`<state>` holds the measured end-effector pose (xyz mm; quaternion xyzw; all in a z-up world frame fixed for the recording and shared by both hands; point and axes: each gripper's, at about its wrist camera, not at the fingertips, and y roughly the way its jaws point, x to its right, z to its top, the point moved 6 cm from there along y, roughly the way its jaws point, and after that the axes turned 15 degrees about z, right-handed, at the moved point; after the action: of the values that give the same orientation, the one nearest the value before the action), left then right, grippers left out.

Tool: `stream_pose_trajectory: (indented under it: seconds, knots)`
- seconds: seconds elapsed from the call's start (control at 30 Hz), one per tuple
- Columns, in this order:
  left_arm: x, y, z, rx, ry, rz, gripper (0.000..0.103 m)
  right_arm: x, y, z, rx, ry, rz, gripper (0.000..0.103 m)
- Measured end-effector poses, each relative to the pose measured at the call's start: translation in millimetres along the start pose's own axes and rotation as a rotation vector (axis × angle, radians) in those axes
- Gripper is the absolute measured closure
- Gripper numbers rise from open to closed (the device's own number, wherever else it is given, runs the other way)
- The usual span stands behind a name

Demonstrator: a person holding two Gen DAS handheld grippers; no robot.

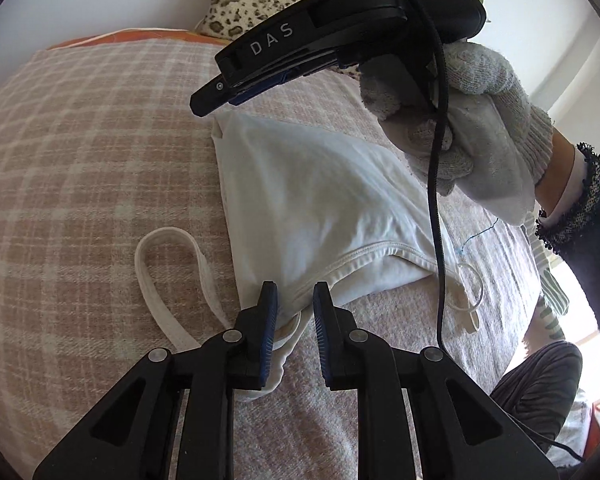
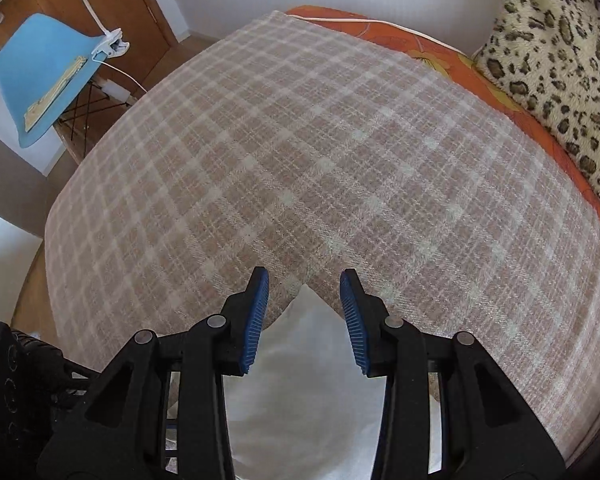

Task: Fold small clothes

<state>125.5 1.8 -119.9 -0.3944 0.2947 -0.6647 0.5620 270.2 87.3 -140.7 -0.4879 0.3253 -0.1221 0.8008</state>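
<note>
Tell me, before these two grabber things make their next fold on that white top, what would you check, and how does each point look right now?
1. White top lying flat on the plaid blanket: ok, mostly smooth.
2. Left gripper lined up at the neckline hem: ok, jaws open either side of it.
3. Right gripper over the top's far corner: ok, jaws open.
4. Loose strap tucked in: not ok, it loops out onto the blanket.
5. Black cable clear of the cloth: not ok, it hangs across the top.

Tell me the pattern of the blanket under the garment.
Pinkish-beige plaid blanket with pale lines; clearest in the right wrist view.
</note>
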Motion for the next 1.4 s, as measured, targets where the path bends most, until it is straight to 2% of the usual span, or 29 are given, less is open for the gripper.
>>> stream_pose_trajectory:
  seconds: [0.13,0.17,0.2,0.27,0.47,0.53,0.6,0.7,0.73,0.8,0.97,1.03,1.1,1.23,1.27,1.3,1.4]
  knots:
    - [-1.3,1.5,2.5,-0.001,0.004,-0.012,0.087,0.6,16.0,0.6,-0.053,-0.025,0.001,0.064]
    - [-1.9,1.9,3.1,-0.004,-0.001,-0.018,0.087,0.7,17.3,0.2,-0.053,-0.026,0.011,0.070]
    - [-2.3,1.6,3.1,-0.007,-0.006,-0.022,0.087,-0.2,18.8,0.8,-0.055,-0.033,0.016,0.080]
    - [-2.3,1.1,3.1,-0.007,-0.002,-0.021,0.087,0.1,20.9,1.4,-0.052,-0.045,-0.008,0.095]
    - [0.9,1.1,2.5,0.004,0.016,-0.008,0.087,14.1,19.9,8.9,0.005,-0.003,-0.061,0.103]
    - [2.3,1.0,2.0,0.005,0.020,-0.002,0.087,27.2,16.1,13.9,0.058,0.057,-0.087,0.103]
    - [5.0,0.9,1.6,0.001,0.024,0.003,0.087,40.1,6.6,15.6,0.101,0.156,-0.039,0.102]
    - [7.0,0.9,1.3,-0.001,0.024,0.002,0.087,34.1,-17.8,11.8,0.164,0.148,0.009,0.102]
    - [5.8,1.7,1.6,-0.010,-0.001,0.031,0.087,28.3,-22.5,7.5,0.161,0.139,0.033,0.102]
    - [3.7,1.2,3.0,-0.017,-0.017,0.022,0.086,12.6,-26.8,-3.1,0.140,0.103,0.060,0.102]
    - [-3.0,-8.9,5.3,-0.011,-0.028,0.027,0.086,-12.6,-6.5,-23.6,0.061,0.048,0.046,0.102]
    - [-5.3,-16.1,8.0,0.008,-0.026,0.051,0.080,-11.7,-0.1,-26.8,0.064,0.068,0.038,0.102]
    - [-8.8,-26.8,13.1,0.047,-0.024,0.083,0.076,-10.1,-3.8,-30.1,0.101,0.113,0.074,0.102]
    - [-12.8,-48.5,21.3,0.129,0.012,0.171,0.071,-11.9,-29.0,-46.0,0.190,0.152,0.099,0.102]
    - [-12.2,-53.7,22.1,0.148,0.024,0.189,0.065,-12.0,-37.1,-51.7,0.211,0.160,0.098,0.102]
    - [-10.4,-58.0,22.4,0.164,0.035,0.196,0.059,-11.7,-45.3,-57.2,0.230,0.172,0.102,0.102]
    - [-7.9,-68.2,24.1,0.198,0.051,0.200,0.056,-9.1,-69.1,-74.9,0.288,0.202,0.107,0.101]
